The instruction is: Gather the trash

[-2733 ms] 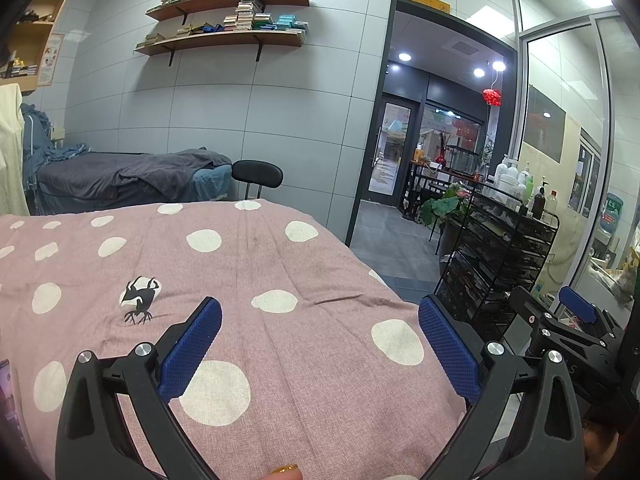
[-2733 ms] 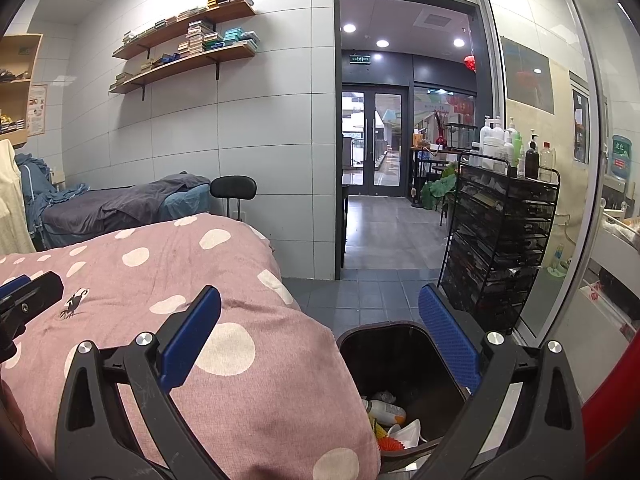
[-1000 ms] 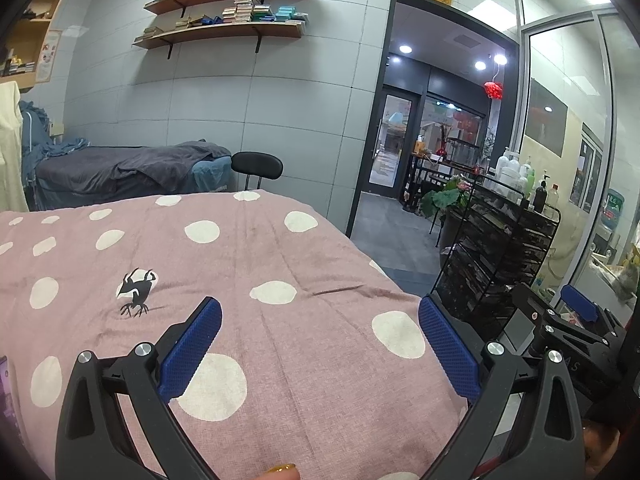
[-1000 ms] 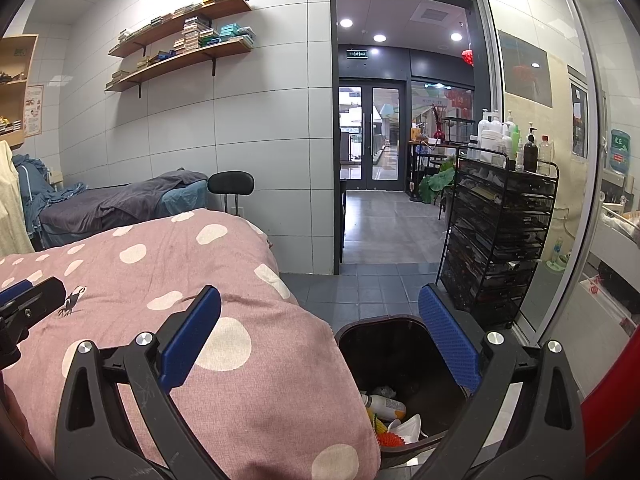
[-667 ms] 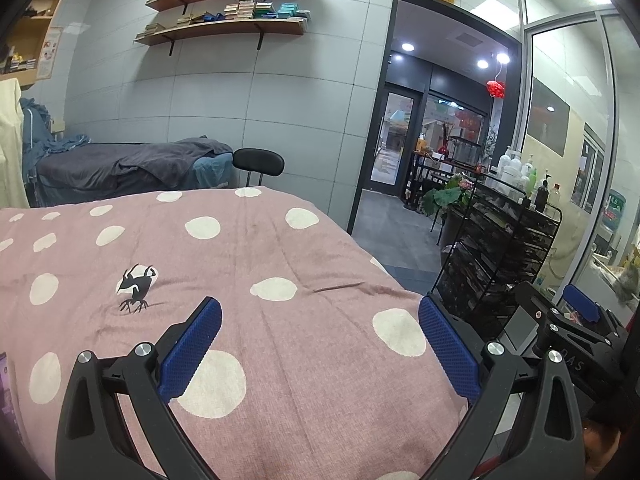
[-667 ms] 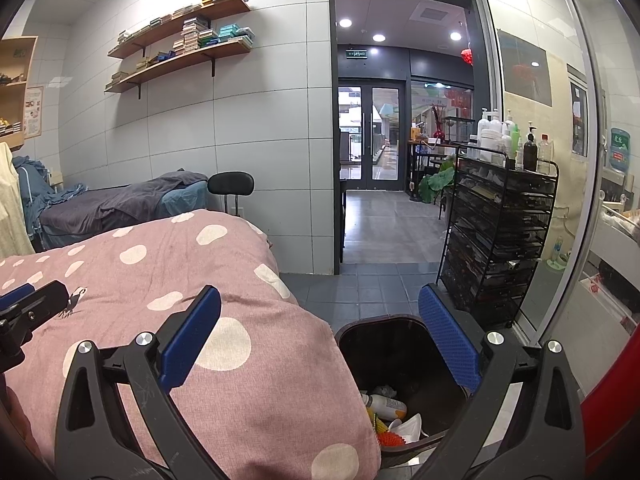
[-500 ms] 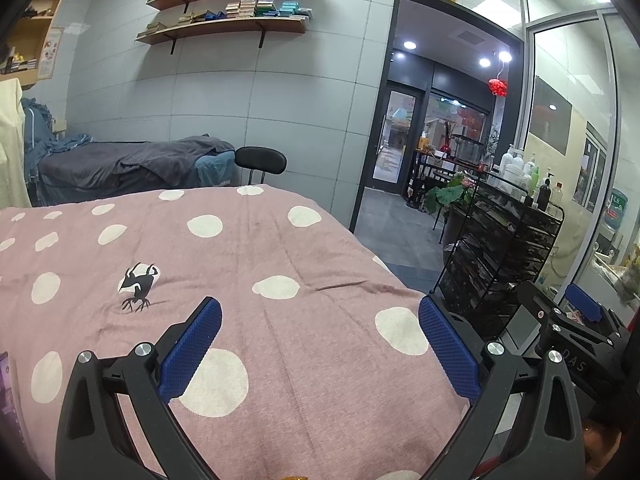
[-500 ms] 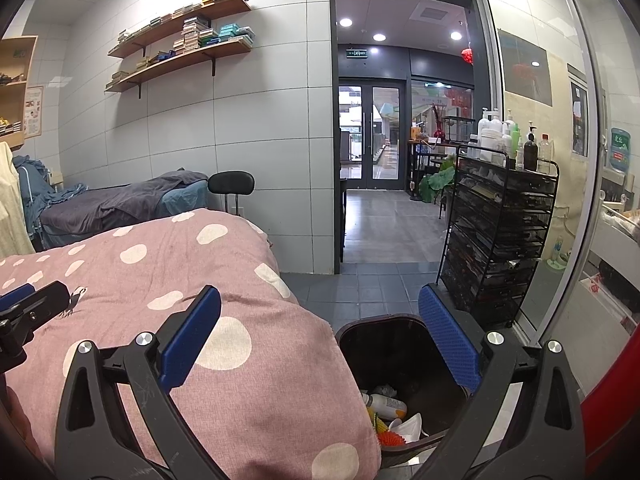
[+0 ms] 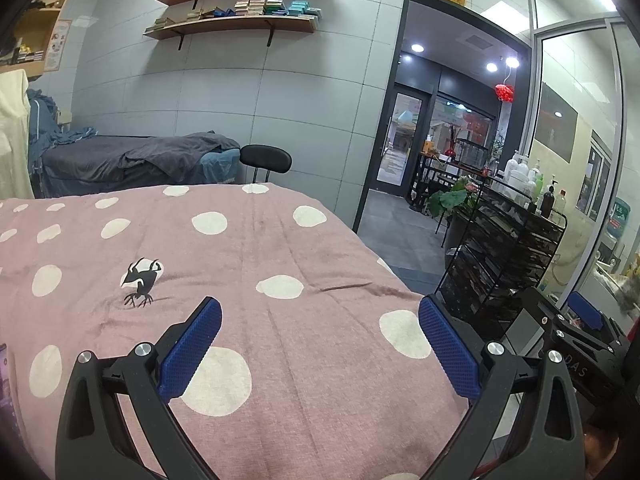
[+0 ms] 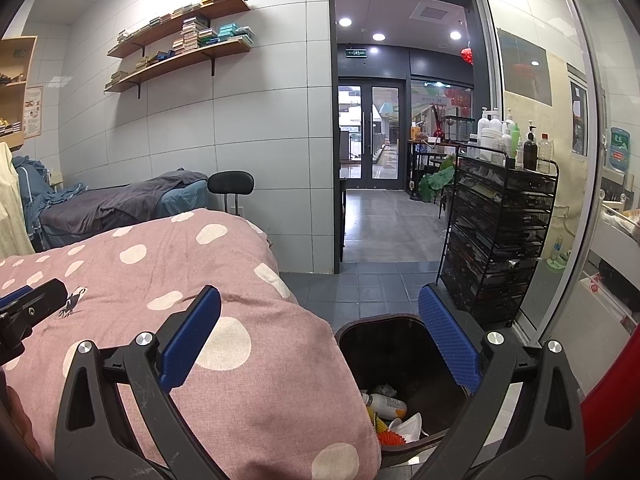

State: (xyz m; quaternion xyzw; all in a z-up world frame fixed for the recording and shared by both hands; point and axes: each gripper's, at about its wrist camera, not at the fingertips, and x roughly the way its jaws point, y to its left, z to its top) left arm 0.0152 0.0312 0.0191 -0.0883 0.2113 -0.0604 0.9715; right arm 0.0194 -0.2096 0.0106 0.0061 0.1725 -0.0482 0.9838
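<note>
Both grippers are empty with their jaws spread wide. The left gripper [image 9: 320,340] hovers over the bed [image 9: 260,280], and the right gripper [image 10: 320,340] hangs past the bed's corner, just above the bin [image 10: 400,344].

The bin stands on the floor tight against the foot of the bed. It already holds trash [image 10: 386,404]: a small bottle, some crumpled white paper and something red-orange at the bottom. So at least part of the collecting looks done.

What is left is hard to say. From where I stand the pink spotted cover is nearly bare, with no wrapper or scrap on the stretch between the blue pads. The small black shape [image 9: 140,282] looks printed on the cloth, not litter. At the far left edge of the left view there is a sliver of something purple [image 9: 5,384], too cut off to name. It might be 1 more piece, or nothing. My guess is the job is close to its end, unless more litter lies outside these views.

The room is white-tiled, with 2 wooden shelves [image 9: 240,4] of boxes high on the wall. A second bed [image 9: 132,158] under dark sheets sits at the back, with a black stool [image 9: 266,159] beside it. An open doorway [image 10: 372,136] leads to a hall, and a black rack [image 10: 500,240] with bottles on top stands by the glass partition.
</note>
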